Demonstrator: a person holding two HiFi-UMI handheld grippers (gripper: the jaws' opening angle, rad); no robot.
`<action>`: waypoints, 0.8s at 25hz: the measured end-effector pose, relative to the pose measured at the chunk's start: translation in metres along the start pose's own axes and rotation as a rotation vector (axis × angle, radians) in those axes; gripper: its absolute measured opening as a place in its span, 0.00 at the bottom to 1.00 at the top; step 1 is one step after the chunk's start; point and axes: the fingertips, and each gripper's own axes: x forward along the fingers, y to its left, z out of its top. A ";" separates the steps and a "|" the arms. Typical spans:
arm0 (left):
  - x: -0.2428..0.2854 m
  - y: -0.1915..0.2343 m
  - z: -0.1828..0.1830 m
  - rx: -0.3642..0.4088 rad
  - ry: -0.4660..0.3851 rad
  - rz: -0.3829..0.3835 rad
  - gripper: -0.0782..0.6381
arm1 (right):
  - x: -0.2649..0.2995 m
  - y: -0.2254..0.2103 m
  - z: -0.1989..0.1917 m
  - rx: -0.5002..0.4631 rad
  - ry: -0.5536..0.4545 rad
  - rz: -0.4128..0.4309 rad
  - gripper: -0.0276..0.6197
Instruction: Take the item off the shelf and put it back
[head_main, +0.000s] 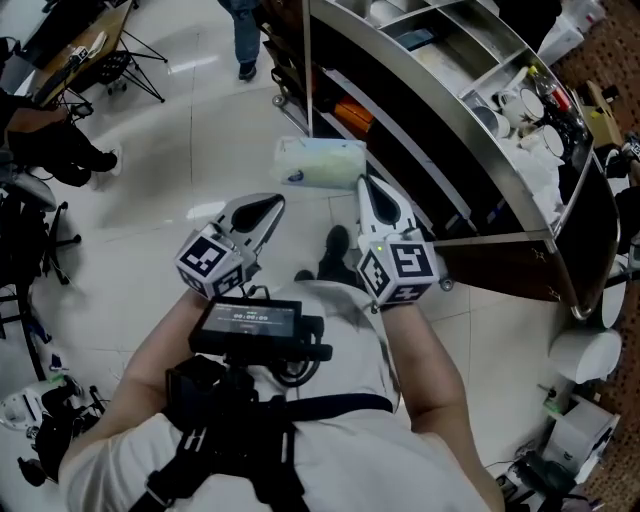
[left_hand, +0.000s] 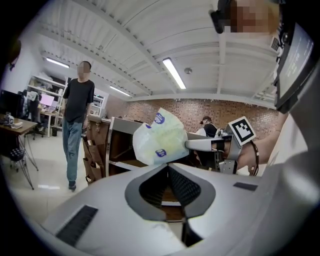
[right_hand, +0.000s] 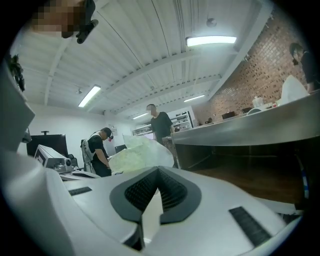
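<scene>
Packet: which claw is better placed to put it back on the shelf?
Right. The right claw pinches the packet next to the shelf; the left claw is empty and farther off.

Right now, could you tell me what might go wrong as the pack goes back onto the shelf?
1. The right gripper pinches only a thin edge of the soft pale-green pack, and the bulk hangs beyond it. The pack could slip out, or its film could tear.
2. The left gripper is shut and apart from the pack, so nothing would catch a drop.
3. The metal shelf has an edge close by, and the floppy pack may snag on it going in.
</scene>
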 end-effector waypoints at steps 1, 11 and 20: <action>-0.001 -0.002 0.001 -0.004 -0.003 0.000 0.12 | -0.002 0.001 0.000 0.001 0.000 -0.001 0.05; 0.000 -0.020 0.008 0.017 -0.029 -0.018 0.12 | -0.017 -0.005 0.002 0.000 -0.016 -0.012 0.05; 0.018 -0.038 0.013 0.041 -0.037 -0.054 0.12 | -0.028 -0.020 0.005 0.011 -0.029 -0.020 0.05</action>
